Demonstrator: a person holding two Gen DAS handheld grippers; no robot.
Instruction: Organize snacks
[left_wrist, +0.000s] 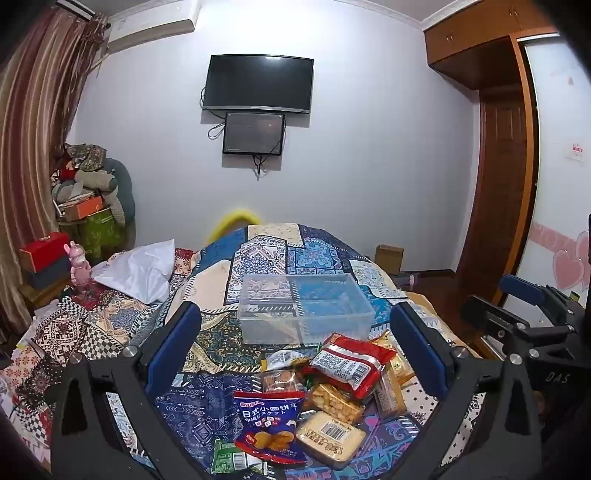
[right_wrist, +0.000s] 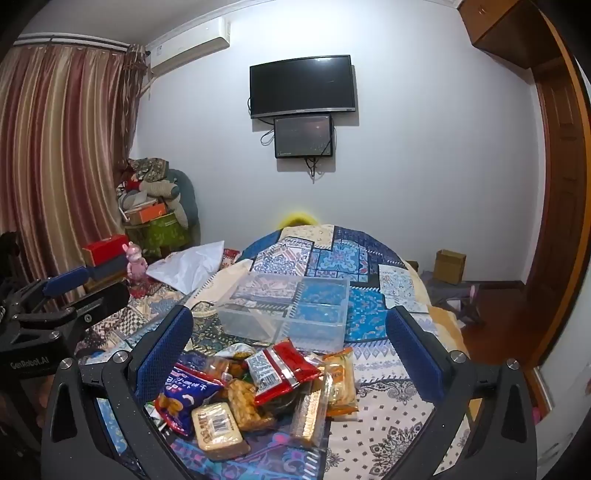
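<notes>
A heap of packaged snacks lies on a patchwork bedspread (left_wrist: 207, 402): a blue biscuit bag (left_wrist: 269, 424) (right_wrist: 184, 395), a red-and-white packet (left_wrist: 351, 363) (right_wrist: 280, 369), a pale cake bar with a barcode (left_wrist: 330, 435) (right_wrist: 219, 430), and several clear-wrapped cracker packs. Beyond the heap stands a clear plastic bin (left_wrist: 306, 310) (right_wrist: 288, 314) with nothing in it. My left gripper (left_wrist: 295, 332) hangs open above the near side of the heap, holding nothing. My right gripper (right_wrist: 288, 336) is likewise open with nothing between its fingers, and shows at the right edge of the left wrist view (left_wrist: 524, 317).
A white pillow (left_wrist: 140, 273) lies left of the bin. Boxes, a pink toy (left_wrist: 79, 264) and piled bedding crowd the left corner by the curtain. A cardboard box (right_wrist: 448, 266) sits on the floor at the right, near a wooden wardrobe.
</notes>
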